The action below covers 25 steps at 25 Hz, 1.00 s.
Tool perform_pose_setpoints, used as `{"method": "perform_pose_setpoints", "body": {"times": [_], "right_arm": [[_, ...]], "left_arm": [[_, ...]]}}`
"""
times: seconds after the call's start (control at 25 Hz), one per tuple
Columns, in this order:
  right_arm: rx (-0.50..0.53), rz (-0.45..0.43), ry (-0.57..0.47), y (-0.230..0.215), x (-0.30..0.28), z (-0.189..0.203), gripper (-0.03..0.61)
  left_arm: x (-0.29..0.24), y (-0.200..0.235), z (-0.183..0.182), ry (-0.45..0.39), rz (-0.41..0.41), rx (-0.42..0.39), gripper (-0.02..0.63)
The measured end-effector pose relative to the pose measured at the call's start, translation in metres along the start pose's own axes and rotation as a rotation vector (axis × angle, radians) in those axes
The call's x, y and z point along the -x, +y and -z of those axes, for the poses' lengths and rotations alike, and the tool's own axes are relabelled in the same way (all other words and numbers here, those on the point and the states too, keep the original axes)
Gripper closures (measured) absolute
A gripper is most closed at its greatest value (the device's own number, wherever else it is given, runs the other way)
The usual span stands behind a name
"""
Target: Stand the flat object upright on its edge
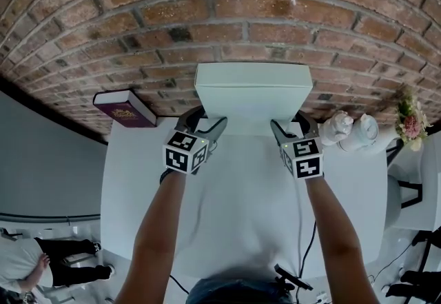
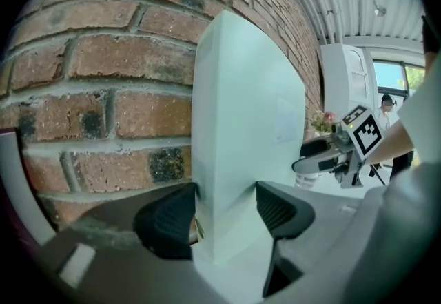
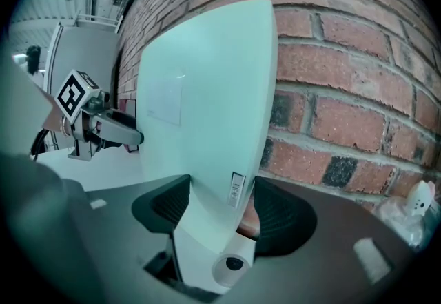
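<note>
White flat box: upright on long left-to-right edge, far side of white table, by red brick wall. Left gripper clamped on left end, right gripper clamped on right end.

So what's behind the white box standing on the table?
The brick wall rises right behind the white box. The box covers the bricks and the strip of table directly behind it, so whether it leans on the wall cannot be seen.
</note>
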State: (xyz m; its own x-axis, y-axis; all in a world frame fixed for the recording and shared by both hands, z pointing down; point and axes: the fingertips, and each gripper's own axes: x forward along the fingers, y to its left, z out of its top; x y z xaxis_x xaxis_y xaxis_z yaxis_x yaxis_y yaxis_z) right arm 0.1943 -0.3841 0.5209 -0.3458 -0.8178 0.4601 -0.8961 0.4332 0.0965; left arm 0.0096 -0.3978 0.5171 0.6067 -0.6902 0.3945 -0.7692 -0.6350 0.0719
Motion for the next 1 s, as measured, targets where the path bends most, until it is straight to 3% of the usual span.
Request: {"method": "perform_pose_setpoints", "body": {"times": [0.48,0.84,1.0], "right_arm": [[-0.04,0.088,0.013,-0.002,0.007,0.011,0.272],[-0.08,0.109,0.0,-0.005,0.021,0.014,0.273],[-0.09,0.109,-0.024,0.002,0.034,0.007,0.316]], "left_arm": [[0.009,-0.007,0.009,0.061,-0.027,-0.026,0.327],[0.019,-0.009,0.01,0.058,-0.035,-0.018,0.327],[0.027,-0.016,0.007,0.047,-0.027,-0.02,0.327]]}}
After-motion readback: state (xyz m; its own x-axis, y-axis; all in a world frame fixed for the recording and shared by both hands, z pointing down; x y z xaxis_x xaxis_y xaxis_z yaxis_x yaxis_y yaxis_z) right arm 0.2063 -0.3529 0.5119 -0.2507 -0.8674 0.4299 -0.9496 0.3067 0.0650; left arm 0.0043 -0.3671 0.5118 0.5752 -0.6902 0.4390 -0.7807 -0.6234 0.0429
